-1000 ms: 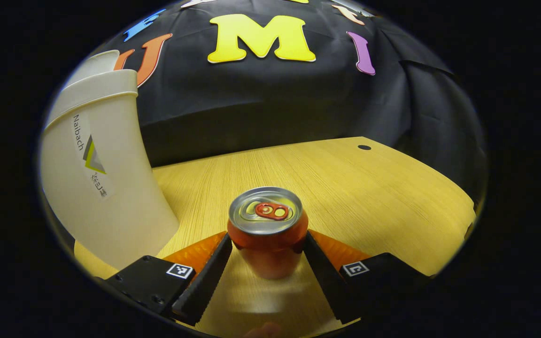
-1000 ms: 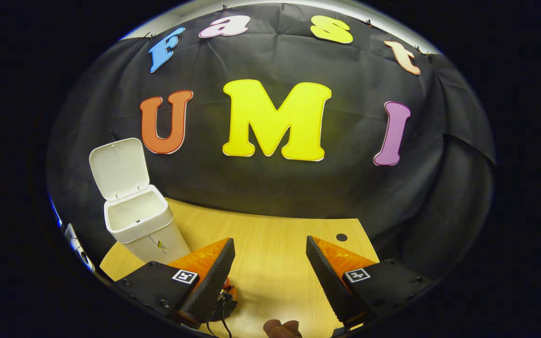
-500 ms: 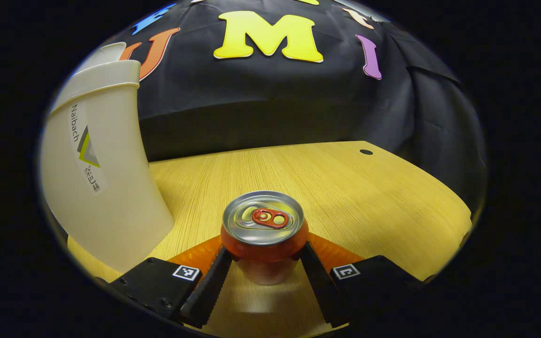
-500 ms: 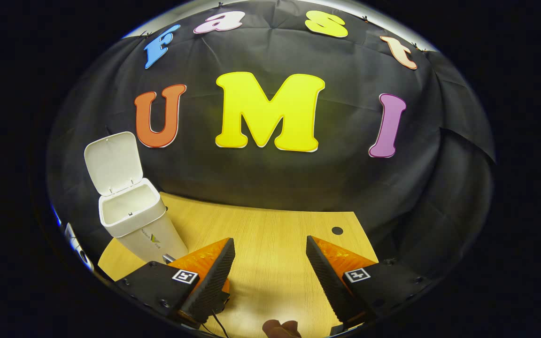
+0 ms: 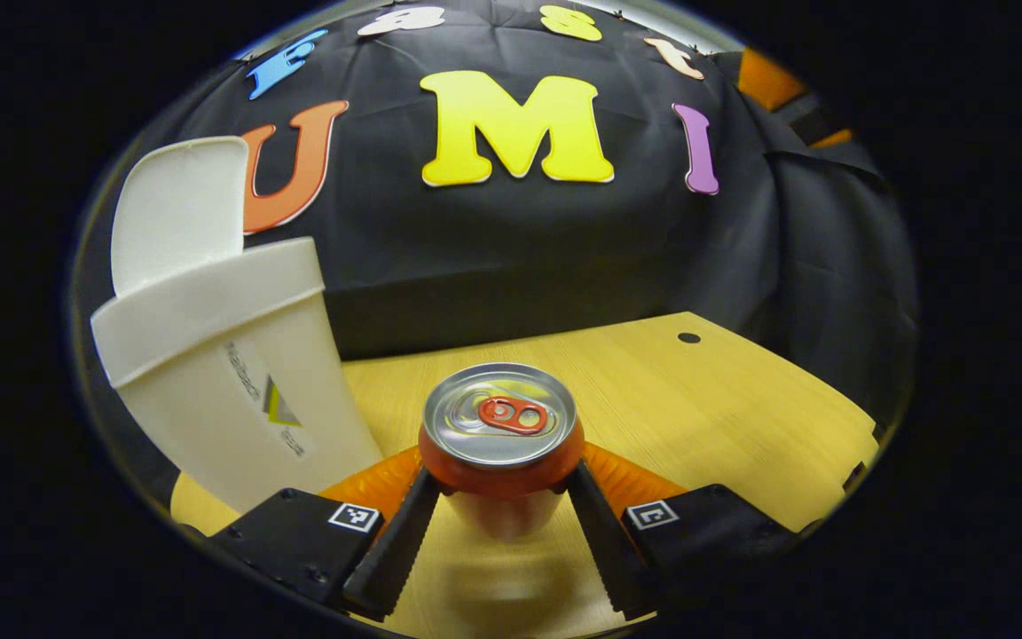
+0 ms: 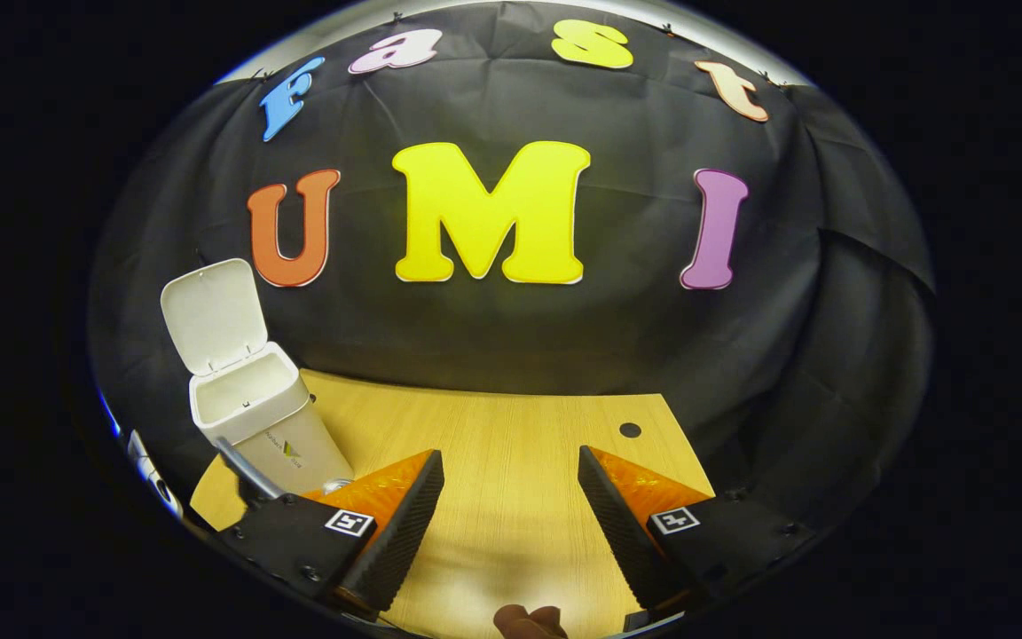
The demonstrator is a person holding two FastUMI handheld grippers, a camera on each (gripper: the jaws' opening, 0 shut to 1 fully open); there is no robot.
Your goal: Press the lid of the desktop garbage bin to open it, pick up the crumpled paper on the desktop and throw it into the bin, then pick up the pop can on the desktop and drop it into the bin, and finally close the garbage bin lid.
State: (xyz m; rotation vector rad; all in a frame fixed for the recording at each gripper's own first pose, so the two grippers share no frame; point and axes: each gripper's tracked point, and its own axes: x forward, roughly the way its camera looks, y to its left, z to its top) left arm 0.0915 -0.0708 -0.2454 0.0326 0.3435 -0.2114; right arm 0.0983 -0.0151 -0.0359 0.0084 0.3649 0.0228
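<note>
**Can gripped, bin up and to the left**

We see the left gripper point(image 5: 500, 524) with its jaws clamped on the upright pop can point(image 5: 500, 453), one on each flank. The open garbage bin point(image 5: 236, 390) stands just left, its rim above the can top, lid point(image 5: 176, 209) tipped back. We judge the carry goes up, then left. The right gripper point(image 6: 511, 524) hangs over the bench point(image 6: 511, 444), jaws apart and empty.
</note>
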